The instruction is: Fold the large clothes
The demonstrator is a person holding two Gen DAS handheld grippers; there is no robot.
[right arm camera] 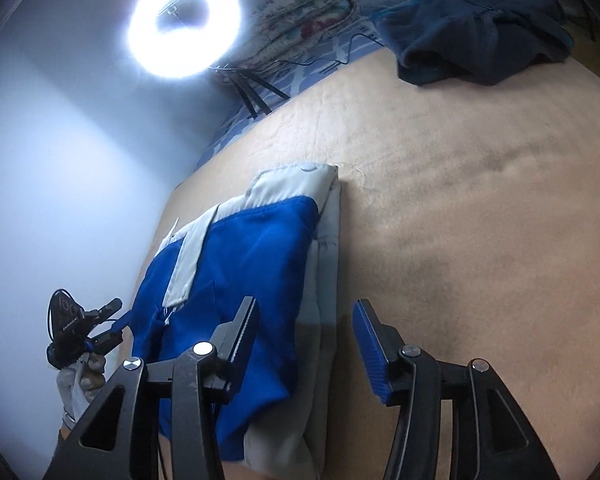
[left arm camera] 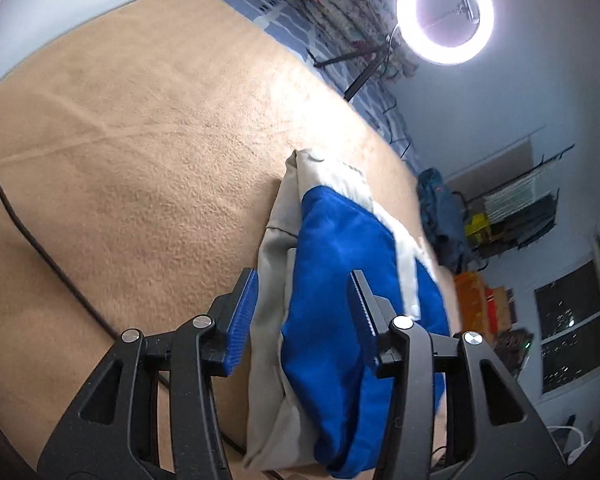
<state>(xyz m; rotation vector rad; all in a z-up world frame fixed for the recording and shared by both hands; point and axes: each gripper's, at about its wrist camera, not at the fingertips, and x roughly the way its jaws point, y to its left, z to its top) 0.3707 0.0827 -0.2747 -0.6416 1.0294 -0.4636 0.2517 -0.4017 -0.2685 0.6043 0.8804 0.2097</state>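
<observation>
A blue and light grey garment [left arm camera: 340, 248] lies folded in a long stack on the tan blanket [left arm camera: 140, 140]. My left gripper [left arm camera: 302, 284] hovers over its near end, open, with the cloth below the gap and neither pad pressing on it. In the right wrist view the same garment [right arm camera: 240, 260] lies left of centre. My right gripper [right arm camera: 305, 308] is open above its grey right edge, holding nothing. The left gripper [right arm camera: 100, 328] also shows there at the garment's left side, held by a gloved hand [right arm camera: 78, 380].
A dark blue garment [right arm camera: 472, 28] lies crumpled at the blanket's far edge. A lit ring light [left arm camera: 444, 14] on a tripod and a floral quilt [left arm camera: 340, 8] stand at the far end. A black cable [left arm camera: 40, 248] runs across the blanket's left.
</observation>
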